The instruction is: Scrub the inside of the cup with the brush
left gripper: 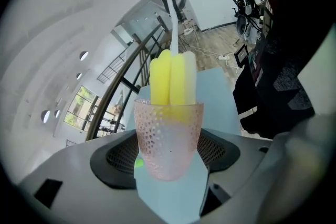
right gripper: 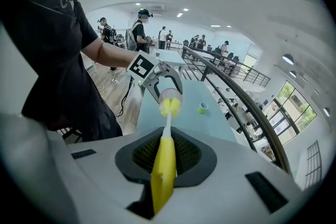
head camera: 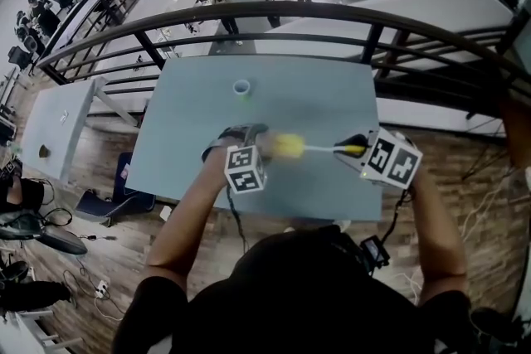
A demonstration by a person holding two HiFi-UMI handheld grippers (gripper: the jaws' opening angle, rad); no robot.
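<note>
Shows a translucent pink dotted cup (left gripper: 169,136) clamped by its lower body between the closed-in jaws of the left gripper (left gripper: 169,168), mouth turned toward the right gripper (right gripper: 165,157). Shows the right gripper shut on the yellow handle of a brush (right gripper: 161,181), with a thin white shaft running straight ahead to a yellow sponge head (left gripper: 173,78). Places both tools in the air above the pale blue table (head camera: 315,95), close in front of the person, cup to the left, brush to the right. Puts the sponge head at the cup's rim, its tip just inside the mouth and most of it outside. Lines the brush's long axis up with the cup's own axis; by that reading, calls next for a straight push along this line, then rubbing against the inner wall. Leaves a small green cup (head camera: 241,87) standing well apart at the table's far side.
</note>
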